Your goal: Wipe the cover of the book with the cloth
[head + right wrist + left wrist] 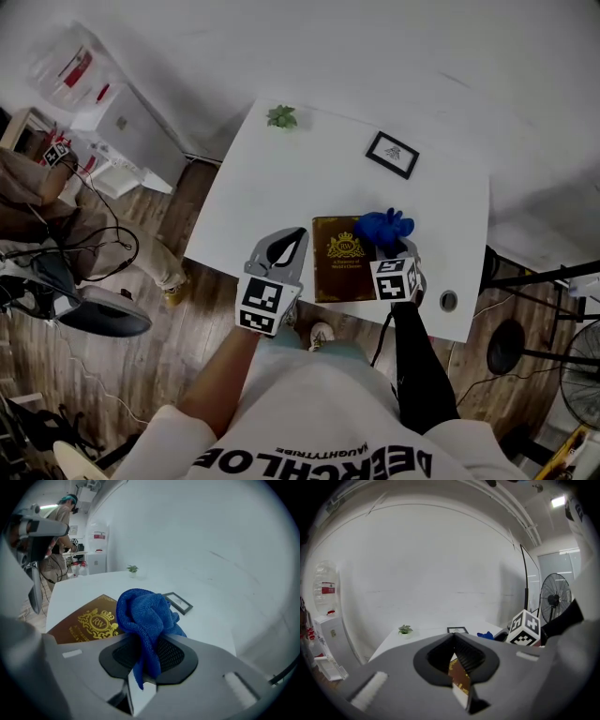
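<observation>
The right gripper [147,656] clamps the cloth [143,613] over the right edge of the book [89,623]; the left gripper [457,656], jaws closed and seemingly empty, flanks its left.

The person wears a white T-shirt [281,412] with black block lettering [319,459] across it, at the bottom of the frame. A long black sleeve [412,366] covers the right arm, and the left arm has only the shirt's short white sleeve. The left gripper [298,234] and right gripper [396,253] are smooth grey moulded shells. Each has black ribbed pads [468,656] lining a dark, shield-shaped opening. Each also carries a white cube [262,305] printed with black square markers, and small pale rectangular tabs [71,654] are set into the grey.
</observation>
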The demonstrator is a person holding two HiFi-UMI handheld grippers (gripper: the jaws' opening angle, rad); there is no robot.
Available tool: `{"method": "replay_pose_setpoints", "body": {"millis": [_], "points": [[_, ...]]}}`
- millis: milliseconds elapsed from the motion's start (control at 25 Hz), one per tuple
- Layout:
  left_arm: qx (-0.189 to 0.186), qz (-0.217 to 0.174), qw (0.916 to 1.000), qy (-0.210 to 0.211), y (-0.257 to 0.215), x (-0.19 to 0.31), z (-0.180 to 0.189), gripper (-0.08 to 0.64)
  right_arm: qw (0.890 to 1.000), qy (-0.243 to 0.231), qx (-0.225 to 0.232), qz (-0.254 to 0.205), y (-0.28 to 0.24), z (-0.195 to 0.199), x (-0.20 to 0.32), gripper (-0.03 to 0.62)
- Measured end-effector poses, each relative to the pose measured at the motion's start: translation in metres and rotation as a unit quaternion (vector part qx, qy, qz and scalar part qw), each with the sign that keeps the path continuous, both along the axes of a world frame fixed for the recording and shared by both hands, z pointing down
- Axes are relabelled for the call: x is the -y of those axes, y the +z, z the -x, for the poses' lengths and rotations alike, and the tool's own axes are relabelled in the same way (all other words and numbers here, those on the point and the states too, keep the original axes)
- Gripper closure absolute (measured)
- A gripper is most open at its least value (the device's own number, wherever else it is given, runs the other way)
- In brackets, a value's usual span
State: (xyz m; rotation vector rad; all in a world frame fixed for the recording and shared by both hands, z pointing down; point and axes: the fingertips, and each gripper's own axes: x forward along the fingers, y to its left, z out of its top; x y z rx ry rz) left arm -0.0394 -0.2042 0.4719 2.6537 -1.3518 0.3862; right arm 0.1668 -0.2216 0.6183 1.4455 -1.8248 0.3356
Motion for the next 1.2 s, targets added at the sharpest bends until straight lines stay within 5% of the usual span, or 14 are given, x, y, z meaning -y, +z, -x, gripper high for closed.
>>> {"method": "replay_pose_setpoints", "body": {"millis": [320, 600, 840, 1200], "points": [[0.002, 0.001, 0.9998, -0.017, 0.003, -0.01, 0.016, 0.503, 0.991, -0.09, 0.059, -0.074, -0.052, 0.087, -0.009, 0.506], [0.0, 0.008, 0.9995, -0.03, 0.007, -0.017, 0.029, 0.503, 0.984, -0.177, 0.033, 0.002, -0.01, 0.15, -0.042, 0.508], [-0.004, 0.007, 0.9995, -0.03, 0.007, -0.014, 0.03, 0.503, 0.988, -0.153, 0.01, 0.011, -0.004, 0.127, -0.039, 0.509], [-0.009, 0.005, 0.9999, -0.007, 0.006, -0.017, 0.004, 0.503, 0.999, -0.051, -0.006, 0.014, -0.003, 0.039, -0.04, 0.511]]}}
